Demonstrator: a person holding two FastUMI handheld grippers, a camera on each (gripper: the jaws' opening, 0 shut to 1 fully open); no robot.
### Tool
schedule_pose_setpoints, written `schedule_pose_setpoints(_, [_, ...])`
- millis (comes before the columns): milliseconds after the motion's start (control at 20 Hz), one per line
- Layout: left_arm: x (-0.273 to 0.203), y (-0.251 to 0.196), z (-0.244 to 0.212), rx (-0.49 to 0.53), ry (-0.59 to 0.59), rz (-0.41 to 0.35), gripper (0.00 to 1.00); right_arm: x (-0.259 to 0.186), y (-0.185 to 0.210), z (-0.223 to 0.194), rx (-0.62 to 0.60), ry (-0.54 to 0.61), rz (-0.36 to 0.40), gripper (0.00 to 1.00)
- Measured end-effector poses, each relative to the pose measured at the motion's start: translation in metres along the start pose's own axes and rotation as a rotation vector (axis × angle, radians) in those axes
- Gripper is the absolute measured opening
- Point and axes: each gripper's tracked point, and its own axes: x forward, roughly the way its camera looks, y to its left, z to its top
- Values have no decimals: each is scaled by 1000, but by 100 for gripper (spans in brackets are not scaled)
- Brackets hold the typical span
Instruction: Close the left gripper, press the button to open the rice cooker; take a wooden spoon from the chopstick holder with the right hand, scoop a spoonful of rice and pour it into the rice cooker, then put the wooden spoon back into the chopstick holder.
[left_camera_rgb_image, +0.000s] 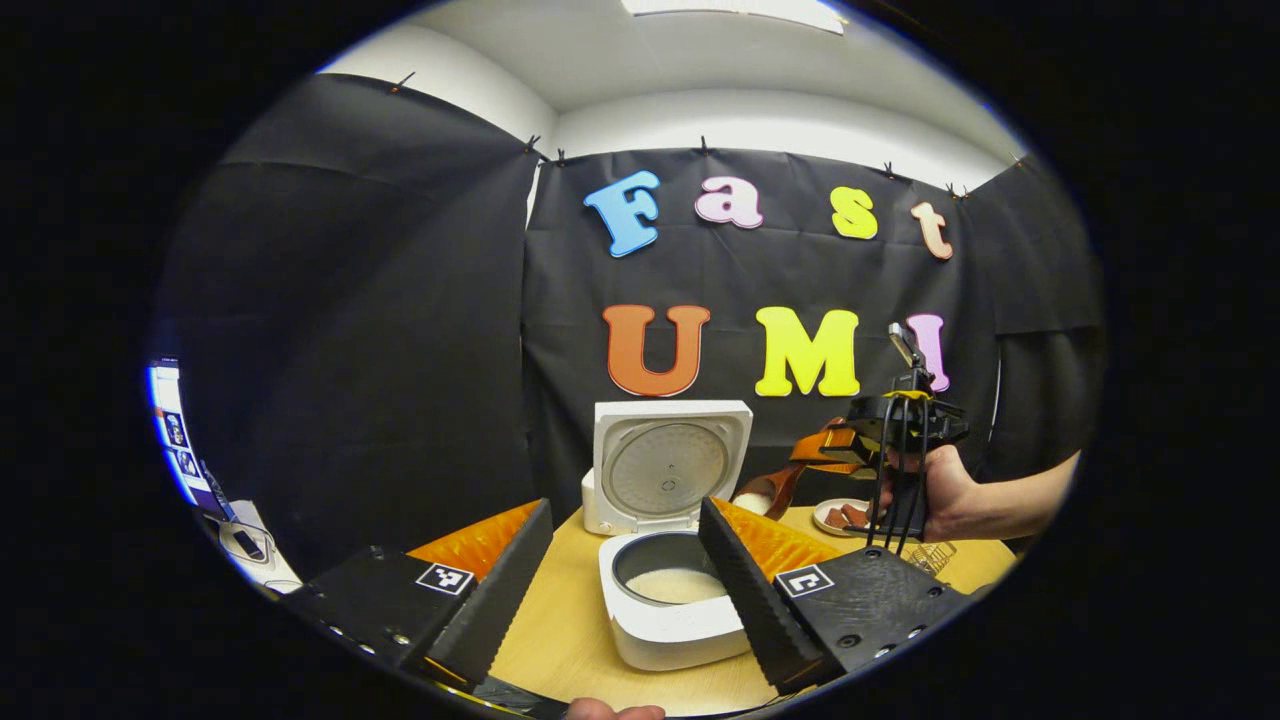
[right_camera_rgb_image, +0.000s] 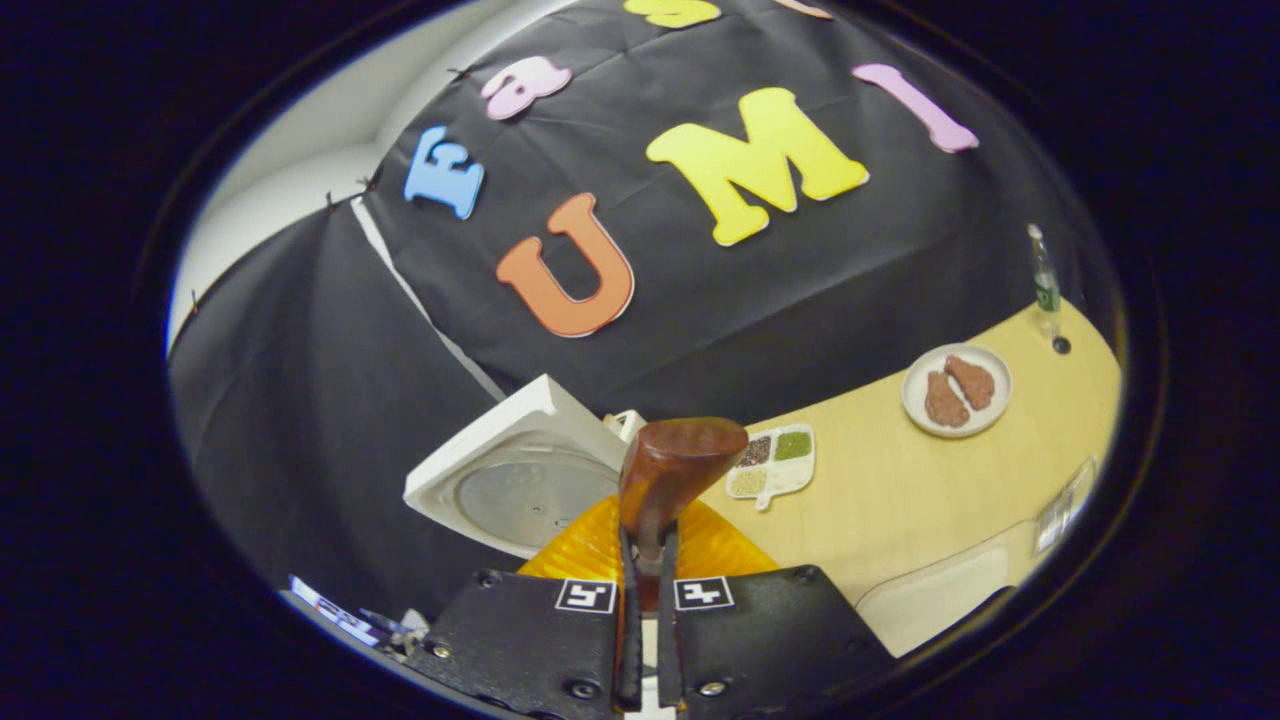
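From the left gripper view I log the left gripper (left_camera_rgb_image: 625, 590) held low with its jaws spread wide and empty, framing the rice cooker (left_camera_rgb_image: 668, 600), whose lid (left_camera_rgb_image: 668, 468) stands upright and whose pot holds a pale layer of rice. Beyond it to the right, a hand (left_camera_rgb_image: 945, 490) on a level forearm holds the right gripper (left_camera_rgb_image: 800, 468) above the table (left_camera_rgb_image: 560, 640). In the right gripper view its fingers (right_camera_rgb_image: 629, 600) pinch the wooden spoon (right_camera_rgb_image: 668, 470) by the handle, bowl tipped toward the lid, contents I think hidden.
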Motion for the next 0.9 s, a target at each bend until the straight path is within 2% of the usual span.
schedule_pose_setpoints(150, [3, 7, -8, -10, 19, 17, 94, 15, 5, -10, -117, 25, -15, 10])
schedule_pose_setpoints(350, [7, 9, -10, -9, 19, 16, 94, 22, 14, -19, -266, 43, -15, 8])
schedule_pose_setpoints(600, [8, 8, -16, 3, 35, 11, 94, 19, 37, -25, -441, 39, 23, 5])
schedule_pose_setpoints(750, [7, 10, -15, 13, 34, 16, 94, 13, 55, -27, -553, 30, 63, 7])
schedule_pose_setpoints(900, [8, 12, -16, 7, 37, 25, 94, 5, 73, -26, -708, -2, 79, 8])
